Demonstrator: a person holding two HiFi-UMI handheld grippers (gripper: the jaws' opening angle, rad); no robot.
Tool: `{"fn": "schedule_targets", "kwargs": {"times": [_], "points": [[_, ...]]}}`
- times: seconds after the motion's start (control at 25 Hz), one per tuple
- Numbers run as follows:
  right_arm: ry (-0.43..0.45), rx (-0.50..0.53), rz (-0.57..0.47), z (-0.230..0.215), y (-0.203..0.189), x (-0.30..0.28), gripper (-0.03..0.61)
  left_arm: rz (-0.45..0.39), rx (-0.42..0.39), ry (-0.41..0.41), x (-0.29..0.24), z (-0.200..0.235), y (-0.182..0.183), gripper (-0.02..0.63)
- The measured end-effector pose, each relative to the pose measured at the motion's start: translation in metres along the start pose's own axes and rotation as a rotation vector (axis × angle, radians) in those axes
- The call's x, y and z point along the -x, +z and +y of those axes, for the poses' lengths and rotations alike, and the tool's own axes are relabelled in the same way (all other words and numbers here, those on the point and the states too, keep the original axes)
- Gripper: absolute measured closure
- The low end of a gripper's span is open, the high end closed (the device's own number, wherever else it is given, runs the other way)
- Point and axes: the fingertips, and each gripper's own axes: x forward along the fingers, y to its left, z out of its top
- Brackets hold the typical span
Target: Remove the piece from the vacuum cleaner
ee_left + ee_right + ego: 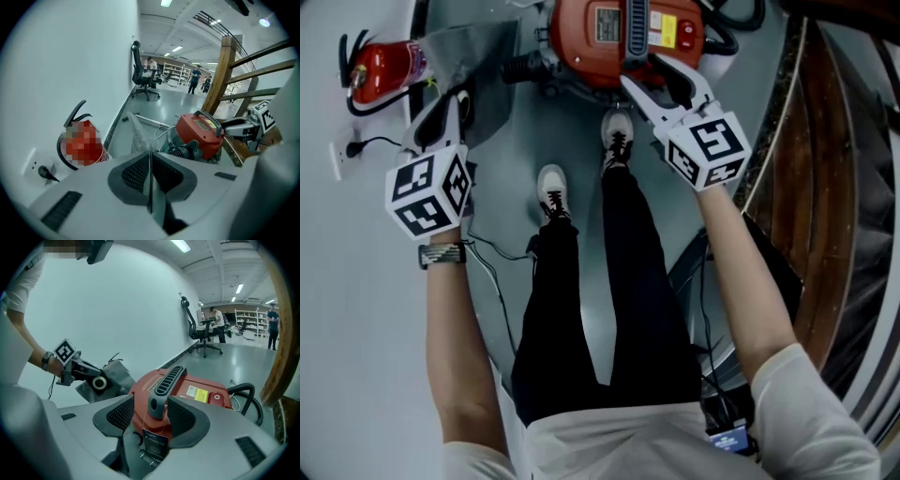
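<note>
Left gripper (445, 108): jaws closed flat on a thin fold of the grey bag (478, 47), which is the piece. In the left gripper view the pads meet, with only the fabric edge between them.

The bag hangs in the upper left of the head view, between the fire extinguisher (384, 67) and the vacuum cleaner (591, 37). It is close to the vacuum's black inlet fitting (525, 67), but whether the two touch cannot be told. In the right gripper view, the bag's round collar ring (98, 383) sits just under the left gripper's jaws. The ring's hole is bare and faces the camera, with nothing plugged into it.

Right gripper (150, 416): jaws apart, straddling the near end of the vacuum's black carry handle (164, 383). The right pad is at the handle. There is a gap to the left pad, with red housing showing through it, so this is not a clamp.

The vacuum is at top centre of the head view, on the grey floor (581, 141). It has a red body, and its black hose (727, 37) loops off at the upper right. A tag hangs from the handle end, low between the right jaws.

The person's shoes (553, 187) are just below the vacuum in the frame. A wall socket (337, 155) with a plug in it is at the left edge. A wooden stair rail (825, 141) runs down the right side.
</note>
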Motion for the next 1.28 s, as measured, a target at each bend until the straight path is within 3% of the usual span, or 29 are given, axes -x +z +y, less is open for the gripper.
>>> {"fn": "schedule_targets", "kwargs": {"times": [0.48,0.64,0.8,0.96,1.08,1.28], "points": [[0.055,0.057,-0.083,0.07,0.088,0.066,0.342,-0.074,-0.037,-0.054,0.105,-0.018,0.022,0.588],[0.062,0.125,-0.115,0.099,0.125,0.094,0.345,-0.111,-0.047,-0.072,0.138,-0.018,0.038,0.588],[0.04,0.197,-0.137,0.123,0.163,0.126,0.437,-0.113,-0.053,-0.08,0.181,-0.019,0.047,0.588],[0.055,0.182,-0.197,0.146,0.206,0.153,0.522,-0.161,-0.083,-0.099,0.216,-0.021,0.07,0.588],[0.059,0.199,-0.204,0.161,0.233,0.177,0.543,-0.214,-0.106,-0.113,0.248,-0.03,0.092,0.588],[-0.013,0.196,-0.236,0.169,0.28,0.226,0.549,-0.291,-0.141,-0.146,0.301,-0.053,0.131,0.588]]}}
